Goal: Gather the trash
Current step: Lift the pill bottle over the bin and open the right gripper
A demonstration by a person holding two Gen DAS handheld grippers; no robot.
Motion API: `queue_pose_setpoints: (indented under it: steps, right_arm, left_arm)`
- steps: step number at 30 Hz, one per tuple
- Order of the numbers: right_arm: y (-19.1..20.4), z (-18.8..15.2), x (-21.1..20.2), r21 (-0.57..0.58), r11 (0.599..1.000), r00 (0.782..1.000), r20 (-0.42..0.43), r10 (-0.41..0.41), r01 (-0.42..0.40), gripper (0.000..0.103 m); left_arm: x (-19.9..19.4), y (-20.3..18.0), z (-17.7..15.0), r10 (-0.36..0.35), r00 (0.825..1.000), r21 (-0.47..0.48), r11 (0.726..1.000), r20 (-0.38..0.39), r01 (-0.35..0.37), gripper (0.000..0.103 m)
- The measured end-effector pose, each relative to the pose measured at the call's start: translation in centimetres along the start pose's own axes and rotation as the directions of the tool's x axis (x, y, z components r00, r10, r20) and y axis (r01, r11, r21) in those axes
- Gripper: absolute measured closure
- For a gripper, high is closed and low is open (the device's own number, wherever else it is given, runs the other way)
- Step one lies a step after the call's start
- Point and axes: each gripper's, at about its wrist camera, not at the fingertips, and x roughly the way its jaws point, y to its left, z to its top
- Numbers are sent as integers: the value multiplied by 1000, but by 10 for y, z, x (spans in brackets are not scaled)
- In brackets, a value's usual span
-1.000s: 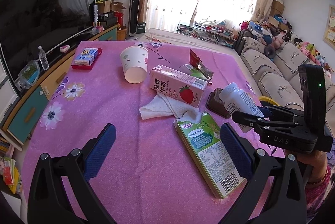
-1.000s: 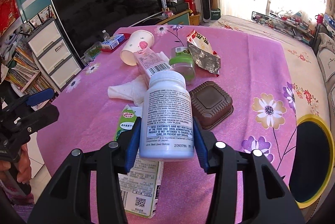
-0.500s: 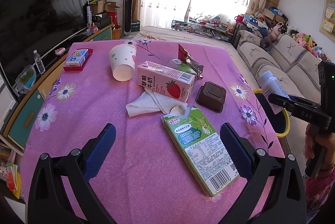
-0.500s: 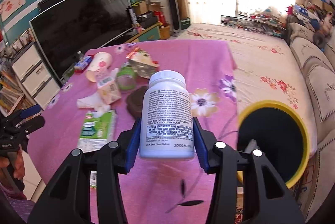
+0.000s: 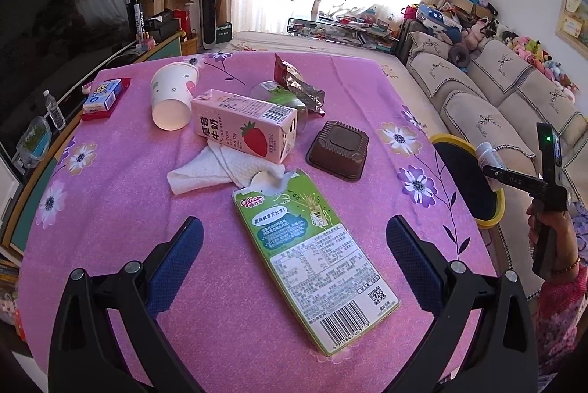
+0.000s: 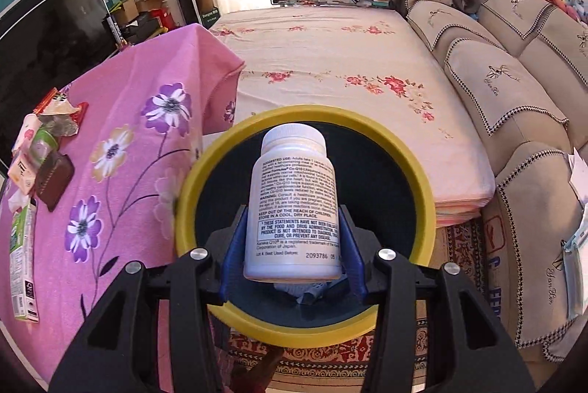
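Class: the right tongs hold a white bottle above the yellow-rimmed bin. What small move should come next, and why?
Probably open the right tongs and let the white bottle drop. It is clamped between the blue pads, and the right wrist view frames it inside the yellow rim of the bin, so it seems to sit over the opening.

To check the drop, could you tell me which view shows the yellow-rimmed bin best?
The right wrist view: the yellow-rimmed bin fills the centre, directly behind the white pill bottle in the right gripper. The left wrist view shows only part of it beyond the table edge.
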Motion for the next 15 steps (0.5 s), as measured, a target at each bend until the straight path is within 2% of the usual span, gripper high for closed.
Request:
queue_pose_setpoints:
  steps: [2,3,4,10,15]
  right_arm:
    - [-5,1,5,6,1000,1000,6,-13,13,54]
    - [-7,2,6,12,1000,1000,16,-15,15,45]
    - [-8,2,4,14,1000,999,31,-13,13,43]
    - [-7,-1,-7,7,1000,997,72,5,-5,42]
    - [-4,-5,-10,5,999,996,76,37,-38,42]
  left_arm:
    - [3,-5,-1,3,1000,4,1000,-11,-3,5]
    - [6,-7,-1,7,1000,5,1000,-17,-7,5]
    - [8,-9,-2,10,1000,5,1000,-25,-10,5]
    - [34,-15,-10,29,993,-40,999,-114,-34,5]
    - [60,-25,-23,82,979,-57,994,-185,-94,5]
